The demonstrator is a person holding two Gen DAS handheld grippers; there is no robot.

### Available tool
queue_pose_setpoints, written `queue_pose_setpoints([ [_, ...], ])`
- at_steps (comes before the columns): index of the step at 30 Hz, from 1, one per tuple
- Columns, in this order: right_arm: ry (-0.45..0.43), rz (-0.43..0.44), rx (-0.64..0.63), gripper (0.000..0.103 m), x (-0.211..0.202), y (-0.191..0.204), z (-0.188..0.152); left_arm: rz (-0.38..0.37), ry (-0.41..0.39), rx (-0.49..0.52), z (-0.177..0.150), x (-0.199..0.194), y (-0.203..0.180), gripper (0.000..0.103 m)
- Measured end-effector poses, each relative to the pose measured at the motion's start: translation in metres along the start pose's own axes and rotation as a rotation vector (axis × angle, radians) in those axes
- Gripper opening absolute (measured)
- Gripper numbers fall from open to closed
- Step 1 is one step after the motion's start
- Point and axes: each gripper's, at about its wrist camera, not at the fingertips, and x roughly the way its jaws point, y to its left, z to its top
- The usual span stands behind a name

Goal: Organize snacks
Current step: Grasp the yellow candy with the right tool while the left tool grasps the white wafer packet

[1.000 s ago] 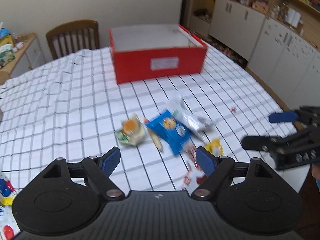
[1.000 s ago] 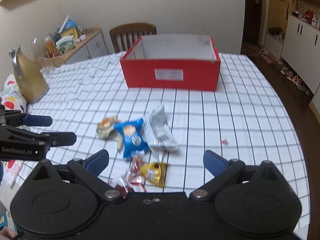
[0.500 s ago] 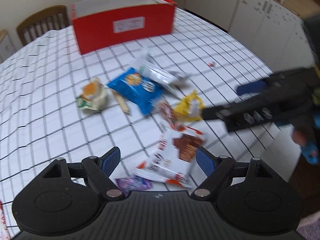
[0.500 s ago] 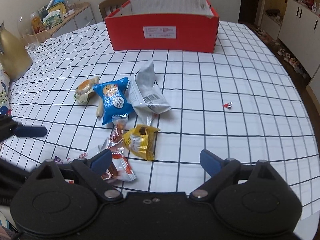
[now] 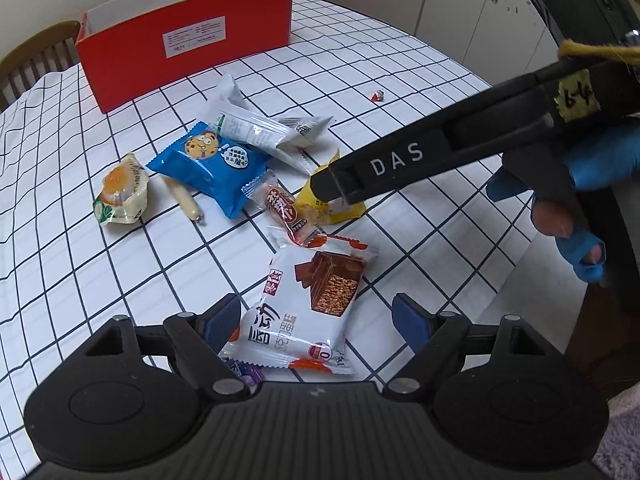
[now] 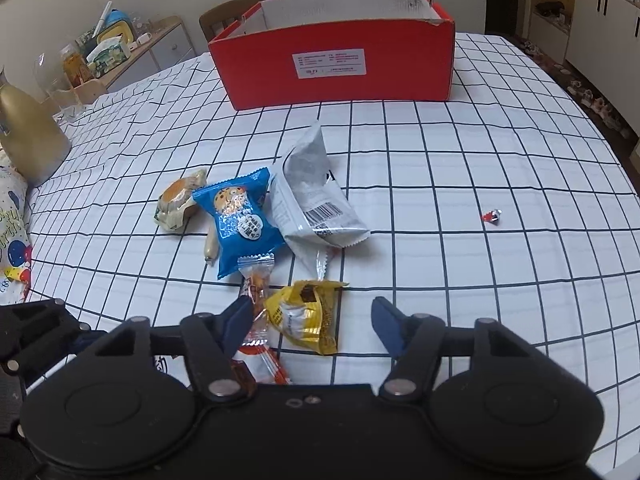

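Several snacks lie in a heap on the checked tablecloth [image 5: 60, 240] in front of a red box [image 5: 188, 40] [image 6: 336, 64]. My left gripper [image 5: 314, 322] is open, its fingers standing either side of a white wafer packet [image 5: 312, 304]. My right gripper [image 6: 312, 322] points down at a yellow packet [image 6: 306, 316]. Its jaws are closing with the packet between them, and the pads stand off it. In the left wrist view, one of the right gripper's fingers [image 5: 384, 168] covers part of that yellow packet [image 5: 340, 212]. Beside it lie a red-brown candy [image 5: 284, 210] and a blue cookie packet [image 5: 208, 164] [image 6: 240, 220].
A silver-white packet [image 6: 316, 200], a round cake packet [image 6: 178, 200] and a sausage stick [image 6: 211, 246] lie further back. A small red candy [image 6: 492, 216] sits alone at the right. A gold jug [image 6: 28, 132] stands at the left. A gloved hand [image 5: 580, 184] holds the right gripper.
Both grippers have come down and closer to the heap. The left now straddles the wafer packet. The right gripper's jaws have narrowed around the yellow packet.
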Motion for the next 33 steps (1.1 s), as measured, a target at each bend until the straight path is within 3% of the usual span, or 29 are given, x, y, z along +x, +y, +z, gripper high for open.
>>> queue_pose_setpoints([
  [10,0.027,0.047,0.055,0.042,0.01,-0.006,-0.001,-0.018,0.006,-0.002,0.006,0.007,0.002,0.082],
  [13,0.033,0.064,0.073,0.039,0.011,-0.007,-0.001,-0.016,0.014,0.013,0.007,0.009,0.0,0.075],
  [17,0.036,0.075,0.073,0.033,0.011,-0.007,-0.001,0.007,0.017,0.043,0.009,0.011,-0.002,0.057],
  [23,0.031,0.057,0.063,0.03,0.008,-0.006,-0.003,0.019,0.008,0.068,0.01,0.011,-0.005,0.048],
  [33,-0.023,0.022,0.066,0.026,-0.015,-0.011,-0.009,0.012,0.019,0.042,0.006,0.004,-0.006,0.046],
])
